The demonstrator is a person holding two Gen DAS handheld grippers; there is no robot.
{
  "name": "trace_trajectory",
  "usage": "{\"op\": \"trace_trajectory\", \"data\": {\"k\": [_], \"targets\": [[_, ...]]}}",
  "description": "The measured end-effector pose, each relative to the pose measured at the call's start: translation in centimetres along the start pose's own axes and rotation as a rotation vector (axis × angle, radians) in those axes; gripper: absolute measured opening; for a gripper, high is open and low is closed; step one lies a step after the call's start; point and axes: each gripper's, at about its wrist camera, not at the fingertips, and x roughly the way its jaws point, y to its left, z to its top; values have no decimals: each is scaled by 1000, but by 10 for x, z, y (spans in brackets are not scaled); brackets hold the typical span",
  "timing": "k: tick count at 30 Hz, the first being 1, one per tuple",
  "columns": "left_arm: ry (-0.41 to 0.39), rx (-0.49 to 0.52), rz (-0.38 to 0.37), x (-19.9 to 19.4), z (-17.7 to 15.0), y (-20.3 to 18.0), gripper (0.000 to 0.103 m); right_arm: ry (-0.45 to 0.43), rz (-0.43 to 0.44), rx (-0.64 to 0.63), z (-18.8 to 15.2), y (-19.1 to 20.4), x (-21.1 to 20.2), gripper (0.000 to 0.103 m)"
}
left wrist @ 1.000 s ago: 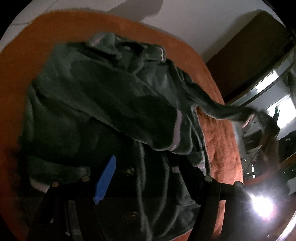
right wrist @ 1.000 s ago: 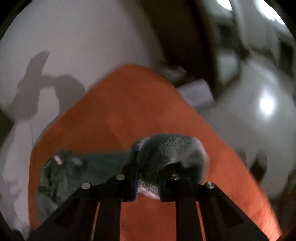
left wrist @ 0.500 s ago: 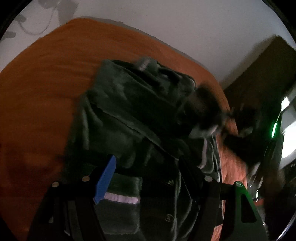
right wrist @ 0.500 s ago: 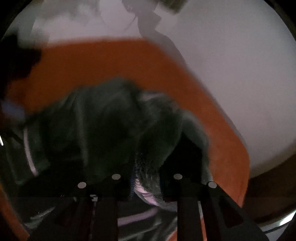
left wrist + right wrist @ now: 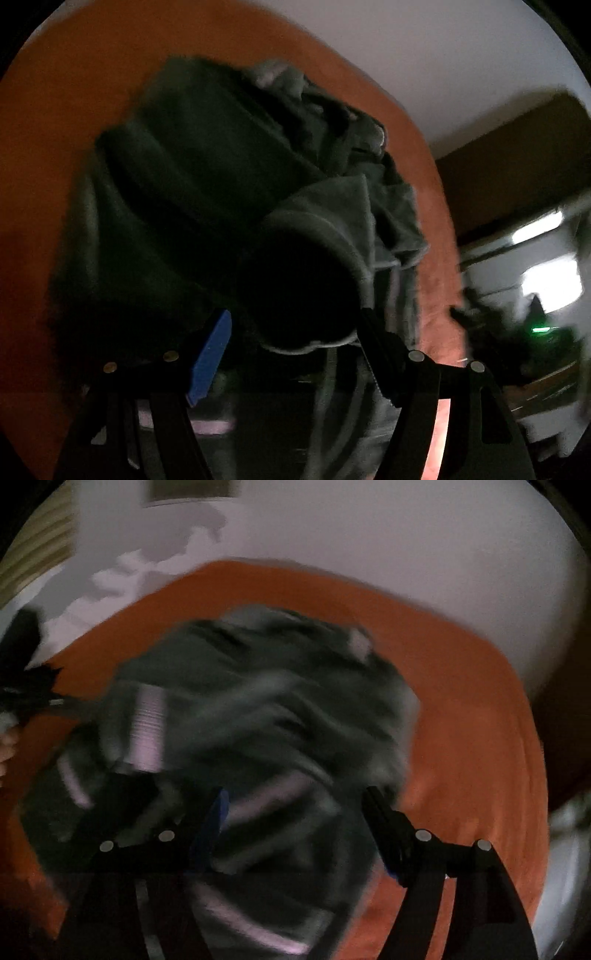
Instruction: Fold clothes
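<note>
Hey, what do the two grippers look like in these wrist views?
Both are black and angular. The left gripper has two flat fingers with round silver screws, and a blue pad lines one finger. The right gripper is built the same, with silver screws and blue pads. No cables or sleeves show.

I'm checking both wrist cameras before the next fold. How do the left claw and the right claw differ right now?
The left claw frames a dark sleeve opening of the green jacket; the right claw hangs over flatter, striped jacket folds. The right claw's jaws are opening; the left claw's stand wide. Both are open over the jacket on the orange cloth, pressing on nothing.
</note>
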Motion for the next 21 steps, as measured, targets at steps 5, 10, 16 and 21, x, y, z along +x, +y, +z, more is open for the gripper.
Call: {"op": "trace_trajectory", "data": {"k": [5,10,16,21], "targets": [[35,15,-110,12,2,-25,72,25,9,205,-18,-83,37,73],[20,112,76,58,23,-43,73,8,34,272,-1,-111,46,73],[-169,131,144,15,28,-36,6,17,4,215,24,-100,69,73],[-122,91,219,15,43,-1,9,6,51,193,41,-95,87,73]]}}
